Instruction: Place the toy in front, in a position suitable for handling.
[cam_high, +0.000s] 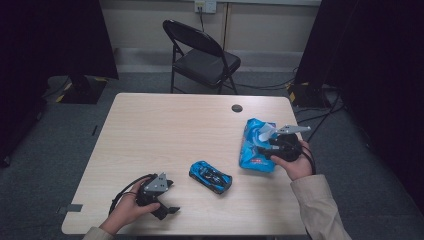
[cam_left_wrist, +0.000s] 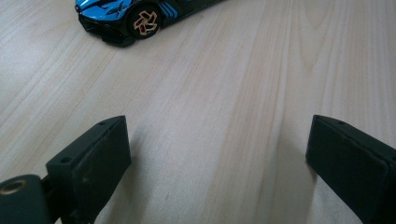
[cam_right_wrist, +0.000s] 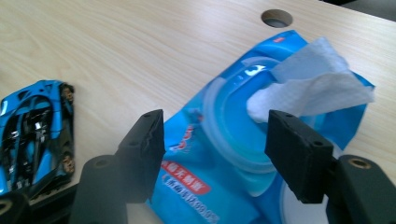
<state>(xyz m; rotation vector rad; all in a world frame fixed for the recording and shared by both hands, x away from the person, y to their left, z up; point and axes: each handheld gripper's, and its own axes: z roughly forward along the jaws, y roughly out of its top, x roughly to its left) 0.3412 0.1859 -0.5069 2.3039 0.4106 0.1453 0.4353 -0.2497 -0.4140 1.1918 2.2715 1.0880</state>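
Note:
A blue pack of wet wipes (cam_high: 251, 156) lies at the right of the light wooden table (cam_high: 165, 130), its lid up and a white wipe (cam_high: 265, 131) sticking out of it. My right gripper (cam_high: 268, 146) hovers over the pack (cam_right_wrist: 219, 107) with its jaws apart and nothing pressed between them; the wipe (cam_right_wrist: 317, 84) rises just beyond the right jaw. A blue and black toy car (cam_high: 211, 176) sits near the front middle. My left gripper (cam_high: 172, 198) rests open near the front left edge, pointing at the car (cam_left_wrist: 135, 14), well short of it.
A black folding chair (cam_high: 202, 55) stands behind the table. A round cable hole (cam_high: 237, 108) sits near the far edge. Dark curtains hang at both sides, and cables lie on the floor at the right.

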